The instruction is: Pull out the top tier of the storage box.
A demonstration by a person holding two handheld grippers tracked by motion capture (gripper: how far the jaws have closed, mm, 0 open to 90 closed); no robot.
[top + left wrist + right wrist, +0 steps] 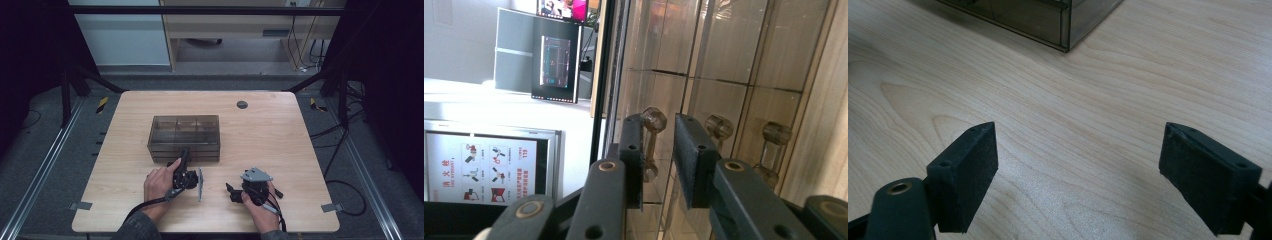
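Observation:
A smoky see-through drawer box [185,131] stands in the middle of the wooden table [265,145]. My left gripper [184,153] is turned on its side, with its tips against the box's front. In the left gripper view the jaws [658,135] stand narrow on either side of a clear drawer knob [654,120]. The knob lies against one pad, and a small gap shows at the other. Two more knobs [719,127] sit farther along the box front [724,75]. My right gripper [230,191] rests low near the table's front edge. Its jaws [1078,170] are wide open over bare wood, short of the box's corner [1048,20].
A dark round grommet [242,104] sits in the table near its far edge. Black frame posts and cables stand around the table on the floor. Bare wood lies to the right of the box and along the front edge.

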